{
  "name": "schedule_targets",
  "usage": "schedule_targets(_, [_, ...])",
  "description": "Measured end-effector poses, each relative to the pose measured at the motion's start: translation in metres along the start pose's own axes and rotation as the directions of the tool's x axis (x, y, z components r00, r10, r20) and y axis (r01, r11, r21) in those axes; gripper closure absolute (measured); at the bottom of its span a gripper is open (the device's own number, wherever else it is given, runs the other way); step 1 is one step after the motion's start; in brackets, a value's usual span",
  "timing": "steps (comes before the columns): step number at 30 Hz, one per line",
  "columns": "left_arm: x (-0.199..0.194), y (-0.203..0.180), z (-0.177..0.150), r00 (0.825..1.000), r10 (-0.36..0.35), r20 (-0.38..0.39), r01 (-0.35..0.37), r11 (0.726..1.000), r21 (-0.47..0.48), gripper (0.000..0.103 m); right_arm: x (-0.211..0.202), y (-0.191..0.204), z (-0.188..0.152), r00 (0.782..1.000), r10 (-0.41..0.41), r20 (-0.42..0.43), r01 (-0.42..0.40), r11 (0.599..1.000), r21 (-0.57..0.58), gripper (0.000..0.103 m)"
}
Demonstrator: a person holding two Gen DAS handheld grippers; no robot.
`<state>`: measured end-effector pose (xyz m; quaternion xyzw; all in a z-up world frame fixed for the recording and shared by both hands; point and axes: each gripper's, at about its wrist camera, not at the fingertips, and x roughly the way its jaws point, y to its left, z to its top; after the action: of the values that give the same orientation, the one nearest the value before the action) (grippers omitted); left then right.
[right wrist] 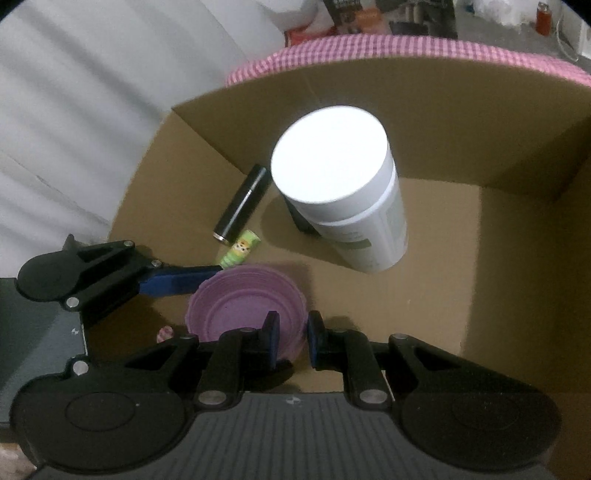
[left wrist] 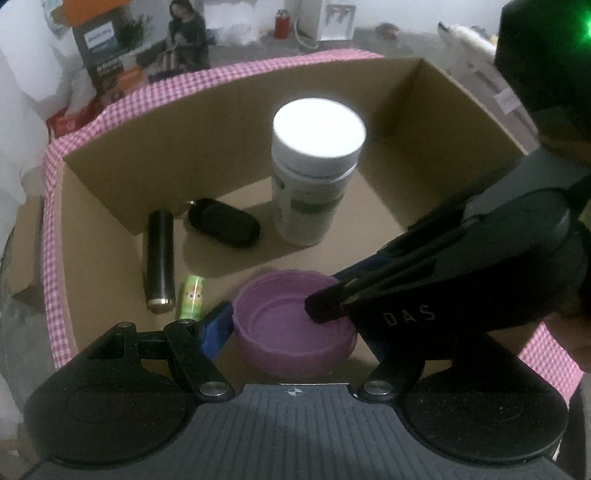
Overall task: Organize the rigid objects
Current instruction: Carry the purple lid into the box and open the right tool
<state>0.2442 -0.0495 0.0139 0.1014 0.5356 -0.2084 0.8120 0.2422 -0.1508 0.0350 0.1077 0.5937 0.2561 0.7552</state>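
A purple lid [left wrist: 295, 325] sits hollow side up inside a cardboard box [left wrist: 155, 147]. My left gripper [left wrist: 295, 328] spans the lid, its fingers [left wrist: 216, 328] against the lid's sides. My right gripper [right wrist: 290, 338] pinches the lid's [right wrist: 243, 306] near rim, one finger inside and one outside. In the box stand a white bottle [left wrist: 314, 170], and lie a black tube [left wrist: 159, 258], a black pouch [left wrist: 223, 221] and a small green tube [left wrist: 191, 297]. The right wrist view shows the bottle [right wrist: 343, 184], black tube [right wrist: 242, 203] and green tube [right wrist: 240, 253].
The box sits on a pink checked cloth [left wrist: 221, 74]. Behind it are printed cartons [left wrist: 110, 48], a red can [left wrist: 282, 24] and white wrapped bundles [right wrist: 92, 92]. The box's right part [right wrist: 461, 258] has bare floor.
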Motion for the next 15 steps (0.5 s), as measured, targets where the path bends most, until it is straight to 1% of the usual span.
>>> schedule_targets(4, [0.002, 0.001, -0.001, 1.000, 0.015, -0.016, -0.016, 1.000, -0.017, 0.029, 0.004, 0.000, 0.004, 1.000, 0.010, -0.021, -0.010, 1.000, 0.005, 0.084])
schedule_targets(9, [0.002, 0.006, -0.001, 1.000, 0.013, -0.015, -0.014, 0.999, -0.033, 0.028, 0.008, -0.002, 0.011, 1.000, 0.013, -0.025, -0.012, 1.000, 0.008, 0.084])
schedule_targets(12, [-0.001, 0.005, -0.002, 1.000, 0.011, -0.011, -0.011, 0.999, -0.031, 0.028, 0.005, -0.005, 0.012, 1.000, 0.010, -0.015, -0.010, 1.000, 0.014, 0.083])
schedule_targets(15, [-0.005, 0.004, -0.007, 1.000, 0.005, -0.003, -0.005, 1.000, -0.015, 0.028, -0.002, -0.006, 0.008, 1.000, 0.006, 0.012, -0.006, 1.000, 0.016, 0.083])
